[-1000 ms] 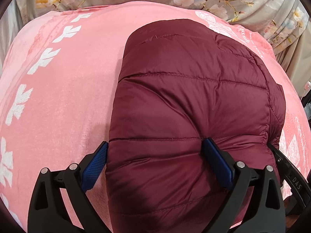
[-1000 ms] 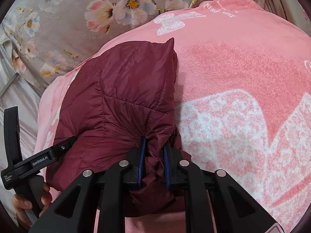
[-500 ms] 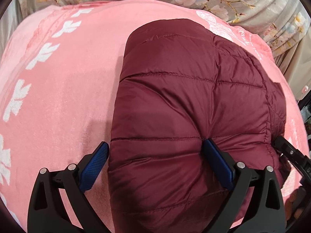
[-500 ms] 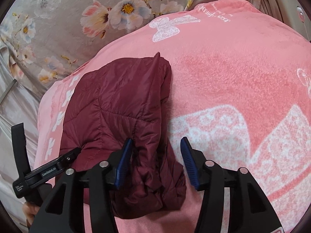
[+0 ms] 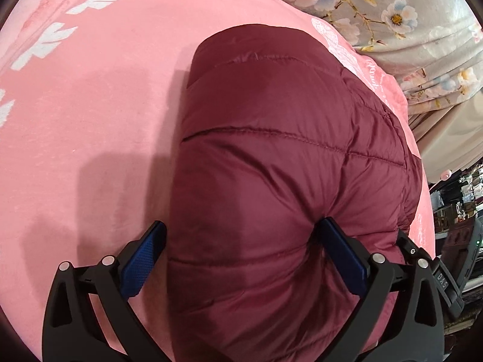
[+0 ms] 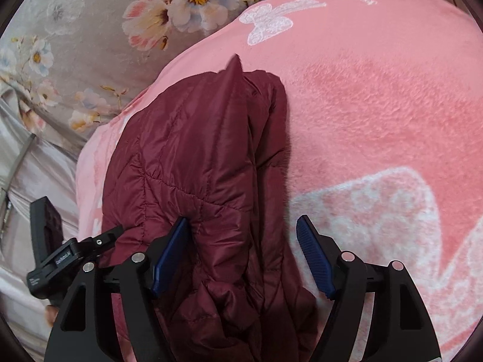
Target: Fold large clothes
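A maroon quilted puffer jacket (image 5: pixel 280 163) lies folded into a bundle on a pink blanket (image 5: pixel 90 114). My left gripper (image 5: pixel 241 253) is open, its blue pads straddling the near end of the bundle; the right pad presses a dent into the fabric. In the right wrist view the jacket (image 6: pixel 205 163) lies lengthwise with a pointed corner sticking up at its far end. My right gripper (image 6: pixel 244 253) is open around the jacket's crumpled near end, not pinching it. The left gripper's body (image 6: pixel 60 256) shows at the lower left.
The pink blanket (image 6: pixel 377 105) has white butterfly and leaf prints. A grey floral sheet (image 6: pixel 90 45) lies beyond it, also in the left wrist view (image 5: pixel 392 15). The bed edge and cluttered room (image 5: pixel 452 205) are at the right.
My right gripper was shut on the jacket's near end a second ago; it has opened and let the fabric drop. The left gripper stays open around the bundle.
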`<state>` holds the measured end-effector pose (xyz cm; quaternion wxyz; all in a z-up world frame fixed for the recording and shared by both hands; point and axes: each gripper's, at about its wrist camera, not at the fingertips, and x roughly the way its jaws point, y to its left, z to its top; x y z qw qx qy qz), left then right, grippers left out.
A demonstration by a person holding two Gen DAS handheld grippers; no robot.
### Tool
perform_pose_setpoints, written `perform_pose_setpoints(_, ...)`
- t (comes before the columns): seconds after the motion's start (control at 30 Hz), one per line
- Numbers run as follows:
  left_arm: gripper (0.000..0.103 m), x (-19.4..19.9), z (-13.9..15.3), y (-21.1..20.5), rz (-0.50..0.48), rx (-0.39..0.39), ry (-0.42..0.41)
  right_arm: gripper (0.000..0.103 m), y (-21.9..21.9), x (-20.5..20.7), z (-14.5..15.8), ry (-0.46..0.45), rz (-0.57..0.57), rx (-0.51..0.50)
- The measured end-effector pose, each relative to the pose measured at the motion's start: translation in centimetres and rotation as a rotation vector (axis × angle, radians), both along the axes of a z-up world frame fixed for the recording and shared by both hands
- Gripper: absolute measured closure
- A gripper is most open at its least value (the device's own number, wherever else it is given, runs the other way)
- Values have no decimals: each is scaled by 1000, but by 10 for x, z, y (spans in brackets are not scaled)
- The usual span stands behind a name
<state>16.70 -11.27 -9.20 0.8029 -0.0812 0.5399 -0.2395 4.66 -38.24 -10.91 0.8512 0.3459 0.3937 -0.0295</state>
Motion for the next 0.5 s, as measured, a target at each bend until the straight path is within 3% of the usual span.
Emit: perform_pose_setpoints(0.5,5,1,0,-24,-44,101,-121,30,13,13,0,-73,20,-46)
